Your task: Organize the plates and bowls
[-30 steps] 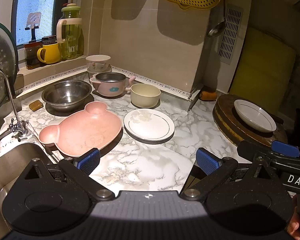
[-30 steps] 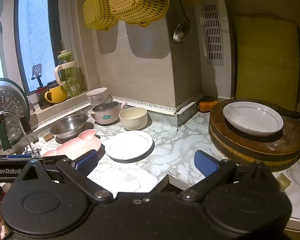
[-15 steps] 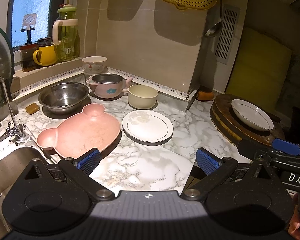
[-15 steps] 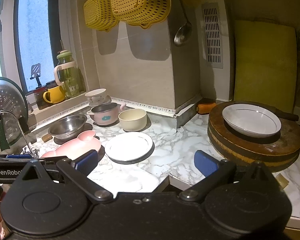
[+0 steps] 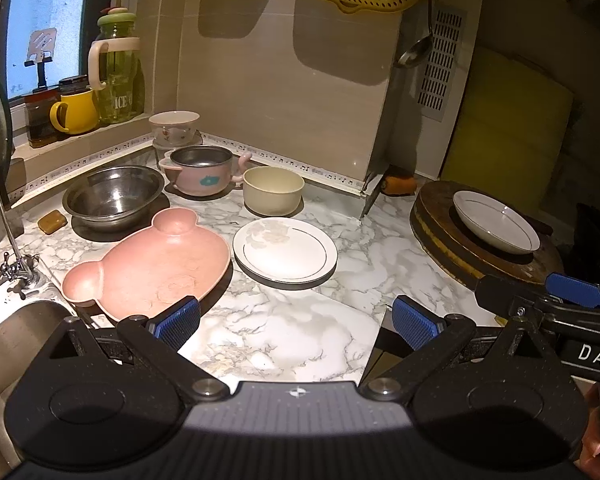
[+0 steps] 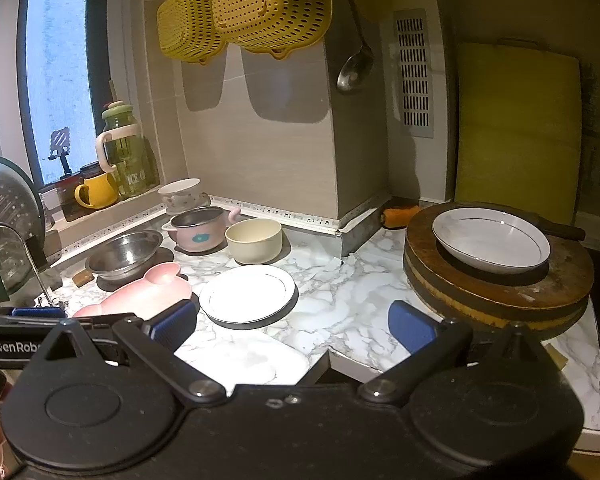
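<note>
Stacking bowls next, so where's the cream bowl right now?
In both views, the cream bowl stands on the counter behind the white plate, right of the pink pot.

Three plates (image 5: pixel 286 254), four bowls (image 5: pixel 113 196) plus perhaps a fifth (image 5: pixel 175 128) behind, two yellow baskets (image 6: pixel 272 4), one mug (image 5: pixel 76 112).
</note>
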Demonstrator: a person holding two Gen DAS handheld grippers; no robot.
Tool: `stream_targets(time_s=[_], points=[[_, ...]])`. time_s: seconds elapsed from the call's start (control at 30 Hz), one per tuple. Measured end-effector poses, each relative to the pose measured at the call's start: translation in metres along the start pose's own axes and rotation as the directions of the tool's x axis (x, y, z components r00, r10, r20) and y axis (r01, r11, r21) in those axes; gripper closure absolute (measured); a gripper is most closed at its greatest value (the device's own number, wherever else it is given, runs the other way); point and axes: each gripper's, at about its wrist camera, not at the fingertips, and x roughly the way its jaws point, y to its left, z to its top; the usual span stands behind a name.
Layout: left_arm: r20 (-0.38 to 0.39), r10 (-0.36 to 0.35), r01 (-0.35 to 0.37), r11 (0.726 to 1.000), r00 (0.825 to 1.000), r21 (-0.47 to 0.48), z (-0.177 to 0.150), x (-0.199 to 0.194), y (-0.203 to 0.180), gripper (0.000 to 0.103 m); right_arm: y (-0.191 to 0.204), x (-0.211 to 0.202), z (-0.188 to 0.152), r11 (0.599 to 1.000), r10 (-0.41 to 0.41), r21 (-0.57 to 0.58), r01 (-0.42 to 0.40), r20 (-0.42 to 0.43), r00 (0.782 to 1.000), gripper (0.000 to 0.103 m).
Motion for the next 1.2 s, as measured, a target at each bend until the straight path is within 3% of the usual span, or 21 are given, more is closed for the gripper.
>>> stream_targets(time_s=[0.3, 0.93, 1.2], points=[[-0.002, 0.016, -0.016, 1.0, 1.0, 0.009, 0.005, 0.011, -0.007, 0.0, -0.004, 0.003, -0.001, 1.0, -0.003, 0.009, 0.003, -0.007, 1.0, 0.001], [-0.024, 0.121, -0.122, 0.992, 0.992, -0.026, 0.021, 0.04, -0.024, 0.0, -0.041, 0.049, 0.019, 0.996, 0.085, 0.003, -0.085, -0.035, 0.996, 0.0], [-0.015, 0.077, -0.077, 0.997, 0.997, -0.012, 0.037, 0.068, -0.043, 0.0, -0.064, 0.061, 0.023, 0.998, 0.064, 0.024, -0.063, -0.042, 0.997, 0.0]])
